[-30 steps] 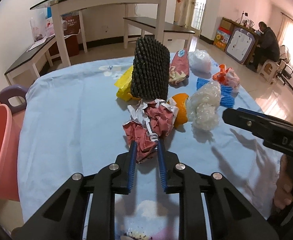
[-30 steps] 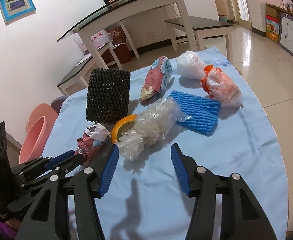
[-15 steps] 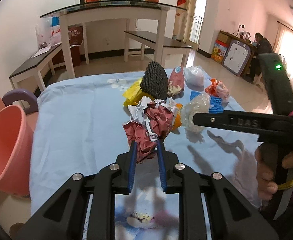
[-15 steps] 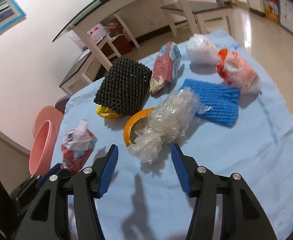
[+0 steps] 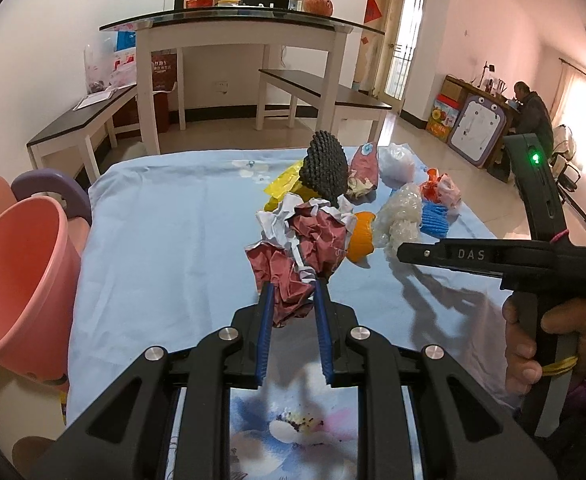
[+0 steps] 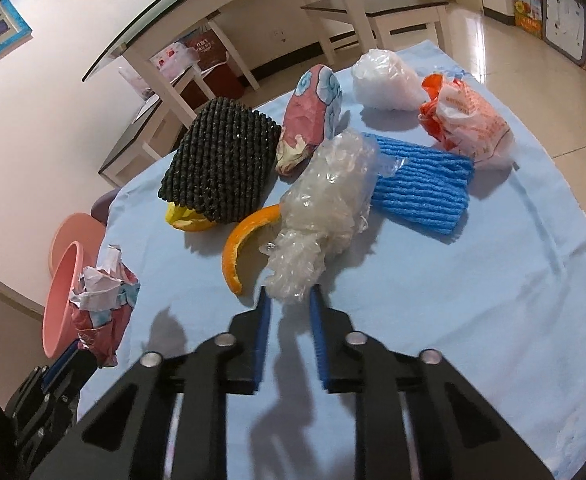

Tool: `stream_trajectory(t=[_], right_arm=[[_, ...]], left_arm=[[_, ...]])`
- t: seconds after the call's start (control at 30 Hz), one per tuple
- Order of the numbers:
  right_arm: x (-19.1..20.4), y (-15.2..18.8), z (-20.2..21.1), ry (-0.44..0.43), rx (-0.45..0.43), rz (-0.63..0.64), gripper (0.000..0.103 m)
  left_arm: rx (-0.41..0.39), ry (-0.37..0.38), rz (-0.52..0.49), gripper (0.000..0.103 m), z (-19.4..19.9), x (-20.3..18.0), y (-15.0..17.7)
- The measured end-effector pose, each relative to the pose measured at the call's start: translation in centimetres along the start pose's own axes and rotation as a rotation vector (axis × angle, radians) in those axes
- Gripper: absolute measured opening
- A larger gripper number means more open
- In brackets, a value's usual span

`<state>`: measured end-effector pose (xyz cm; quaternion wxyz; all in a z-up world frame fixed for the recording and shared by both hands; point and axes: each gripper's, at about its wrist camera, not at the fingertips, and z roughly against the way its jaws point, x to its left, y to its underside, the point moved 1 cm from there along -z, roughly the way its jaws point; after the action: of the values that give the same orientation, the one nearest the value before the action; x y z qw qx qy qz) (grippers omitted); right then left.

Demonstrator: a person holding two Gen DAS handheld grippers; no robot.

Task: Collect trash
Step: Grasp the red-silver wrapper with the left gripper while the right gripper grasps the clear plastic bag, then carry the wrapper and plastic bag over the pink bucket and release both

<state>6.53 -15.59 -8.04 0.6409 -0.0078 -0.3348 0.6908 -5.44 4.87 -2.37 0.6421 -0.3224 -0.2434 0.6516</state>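
My left gripper (image 5: 293,294) is shut on a crumpled red and white paper wad (image 5: 301,248) and holds it above the blue tablecloth (image 5: 165,248). The wad also shows in the right wrist view (image 6: 103,308), in front of the pink bucket (image 6: 63,296). My right gripper (image 6: 289,304) is shut on the near end of a clear crumpled plastic bag (image 6: 325,216) that lies on the cloth. The pink bucket (image 5: 17,280) stands off the table's left edge.
On the cloth lie a black foam net (image 6: 221,164), an orange peel (image 6: 241,244), yellow trash (image 6: 185,218), a blue foam sleeve (image 6: 421,188), a red printed wrapper (image 6: 309,112), a white bag (image 6: 385,80) and an orange-white bag (image 6: 465,120). Benches and a glass table stand behind.
My left gripper has lifted and drawn back with the paper wad. My right gripper has moved onto the clear plastic bag and closed from wide open onto its near end.
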Motion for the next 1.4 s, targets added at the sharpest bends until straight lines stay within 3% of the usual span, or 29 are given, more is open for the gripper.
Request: stream_trajectory(t=[0.43,0.77,1.13,1.4], right_arm=[[0.0,0.9,3.3,0.031,-0.075,0.071,0.009],[1.3,1.6,4.9,0.003,-0.118,0.12,0.009],[6.9,3.1,6.2,-0.058,-0.178,0.339,0.009],[11.6,3.6,5.0,-0.117,-0.182,0.438,0.009]], left_arm=[[-0.012,0.031,0.011,0.02,0.1,0.4,0.0],[-0.054,0.007,0.034,0.02,1.6,0.9,0.5],[-0.111,-0.059,0.07,0.02,4.3,2.3,1.6],[-0.148,-0.154,0.099,0.02,6.6,4.0,2.5]])
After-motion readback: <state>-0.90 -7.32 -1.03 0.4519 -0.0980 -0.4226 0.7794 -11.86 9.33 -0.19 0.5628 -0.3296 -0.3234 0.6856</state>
